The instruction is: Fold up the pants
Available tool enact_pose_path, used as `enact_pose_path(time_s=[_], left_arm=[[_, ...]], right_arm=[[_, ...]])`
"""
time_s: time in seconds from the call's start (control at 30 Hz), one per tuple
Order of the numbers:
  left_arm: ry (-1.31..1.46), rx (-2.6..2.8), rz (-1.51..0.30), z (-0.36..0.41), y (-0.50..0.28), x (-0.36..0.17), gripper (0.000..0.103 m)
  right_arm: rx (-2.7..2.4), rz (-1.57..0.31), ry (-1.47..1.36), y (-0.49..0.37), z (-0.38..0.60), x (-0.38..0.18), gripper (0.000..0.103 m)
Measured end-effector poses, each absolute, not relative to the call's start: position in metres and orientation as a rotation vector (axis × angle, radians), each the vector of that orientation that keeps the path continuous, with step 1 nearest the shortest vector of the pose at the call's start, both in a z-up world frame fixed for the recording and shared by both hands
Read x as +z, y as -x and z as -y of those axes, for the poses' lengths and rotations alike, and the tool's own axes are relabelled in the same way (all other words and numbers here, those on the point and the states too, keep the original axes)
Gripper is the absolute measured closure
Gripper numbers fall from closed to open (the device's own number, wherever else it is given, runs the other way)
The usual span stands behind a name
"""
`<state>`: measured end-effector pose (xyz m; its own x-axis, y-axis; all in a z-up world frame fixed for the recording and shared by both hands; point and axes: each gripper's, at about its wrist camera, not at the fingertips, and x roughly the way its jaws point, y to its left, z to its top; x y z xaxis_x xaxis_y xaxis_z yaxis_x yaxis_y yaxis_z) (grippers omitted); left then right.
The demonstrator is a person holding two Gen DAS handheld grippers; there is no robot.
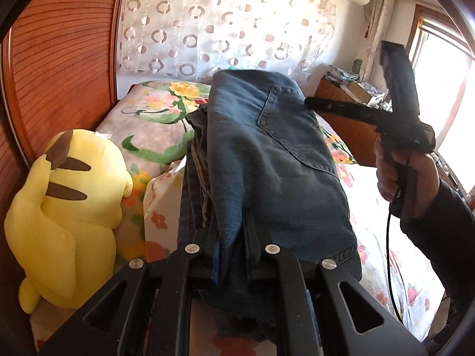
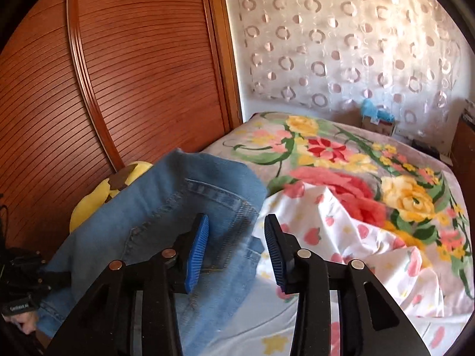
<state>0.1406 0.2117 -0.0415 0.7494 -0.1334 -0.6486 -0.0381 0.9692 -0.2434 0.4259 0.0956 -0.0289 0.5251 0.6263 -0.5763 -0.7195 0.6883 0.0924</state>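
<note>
Blue jeans [image 1: 267, 163], folded into a thick bundle with a back pocket on top, stretch away over the bed. My left gripper [image 1: 230, 228] is shut on their near edge, the denim bunched between its fingers. In the right wrist view the jeans [image 2: 166, 207] show lighter, at the lower left. My right gripper [image 2: 236, 237] is open just above their right edge, and its blue pads [image 2: 197, 252] touch no cloth. In the left wrist view a hand [image 1: 394, 175] holds that right gripper beside the jeans, one of its fingers [image 1: 341, 109] reaching toward the pocket.
A yellow plush toy [image 1: 65, 201] sits left of the jeans against the slatted wooden wardrobe door [image 2: 118, 74]. The bed carries a floral blanket [image 2: 356, 172] and a white strawberry-print sheet [image 2: 371, 252]. A wooden nightstand [image 1: 350, 112] and a bright window [image 1: 439, 68] are at the right.
</note>
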Motion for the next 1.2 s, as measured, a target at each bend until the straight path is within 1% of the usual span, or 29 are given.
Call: enact_pose_path(time_s=[0.1, 0.13, 0.17, 0.33, 0.57, 0.73, 0.87, 0.97, 1.07, 1.13, 1.2], left_arm=[[0.221, -0.040, -0.727, -0.208, -0.144, -0.040, 0.090], [0.210, -0.034, -0.729, -0.207, -0.145, -0.040, 0.090], [0.200, -0.029, -0.731, -0.206, -0.145, -0.040, 0.090], [0.189, -0.017, -0.733, -0.206, -0.144, -0.043, 0.089], [0.168, 0.012, -0.728, -0.201, -0.146, -0.045, 0.089], [0.142, 0.058, -0.730, -0.195, -0.143, -0.040, 0.086], [0.124, 0.094, -0.729, -0.190, -0.135, -0.036, 0.084], [0.127, 0.105, -0.725, -0.192, -0.127, -0.034, 0.080], [0.123, 0.119, -0.715, -0.192, -0.115, -0.031, 0.072], [0.136, 0.119, -0.703, -0.191, -0.107, -0.027, 0.059], [0.139, 0.112, -0.691, -0.187, -0.100, -0.023, 0.055]], right_arm=[[0.841, -0.549, 0.169, -0.418, -0.090, -0.016, 0.063], [0.880, -0.546, 0.171, -0.416, -0.092, -0.011, 0.070], [0.906, -0.545, 0.175, -0.411, -0.093, -0.011, 0.072], [0.907, -0.553, 0.233, -0.412, -0.106, -0.019, 0.072], [0.835, -0.667, 0.284, -0.449, -0.128, -0.044, 0.072], [0.819, -0.656, 0.268, -0.439, -0.123, -0.029, 0.072], [0.830, -0.644, 0.256, -0.412, -0.109, -0.021, 0.072], [0.846, -0.640, 0.245, -0.384, -0.096, -0.020, 0.072], [0.861, -0.634, 0.242, -0.363, -0.086, -0.016, 0.072], [0.864, -0.630, 0.235, -0.349, -0.077, -0.014, 0.072], [0.861, -0.631, 0.226, -0.335, -0.067, -0.013, 0.072]])
